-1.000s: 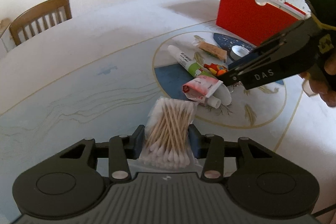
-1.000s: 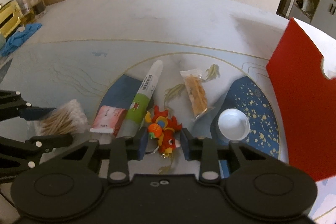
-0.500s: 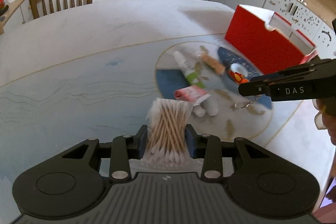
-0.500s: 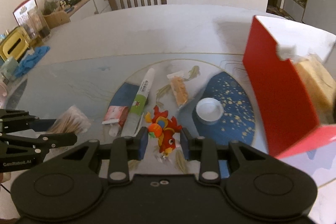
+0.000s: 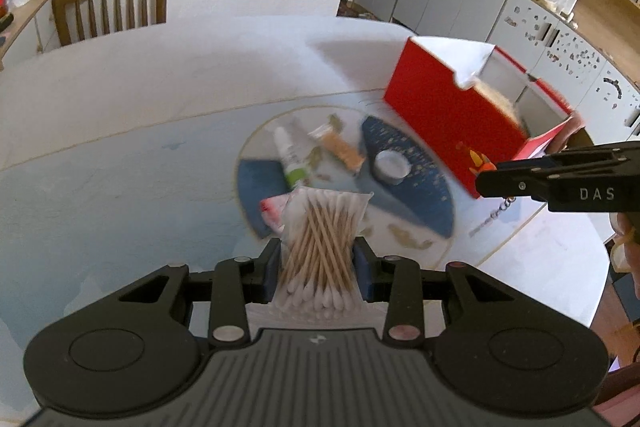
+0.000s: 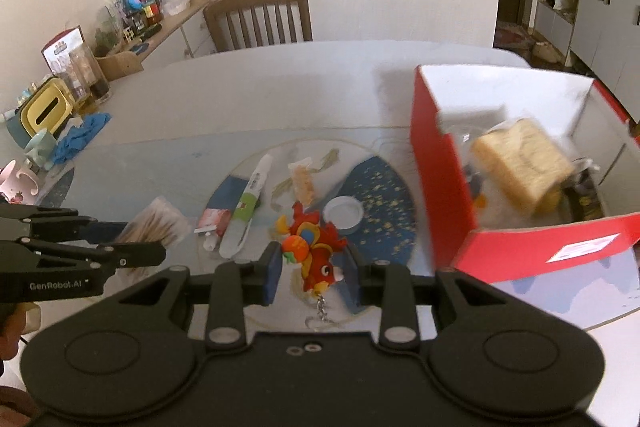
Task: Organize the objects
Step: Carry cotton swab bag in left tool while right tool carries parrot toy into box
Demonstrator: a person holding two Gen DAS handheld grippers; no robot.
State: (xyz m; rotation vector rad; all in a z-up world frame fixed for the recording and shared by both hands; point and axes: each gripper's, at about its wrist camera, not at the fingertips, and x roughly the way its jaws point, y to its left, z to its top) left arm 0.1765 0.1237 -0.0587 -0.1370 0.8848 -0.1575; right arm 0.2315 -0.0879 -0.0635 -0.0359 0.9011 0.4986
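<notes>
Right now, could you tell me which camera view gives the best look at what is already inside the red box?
The right wrist view: it looks down into the open red box and shows a tan sponge-like block among blurred items. The left wrist view shows the red box mostly from outside, with only a tan sliver above its rim.

red box (image 6: 444, 187) open on top, sponge (image 6: 520, 163) fills middle; tube (image 6: 250, 197), snack packet (image 6: 303, 179), white lid (image 6: 343, 213) clutter table (image 6: 280, 87) centre.
</notes>
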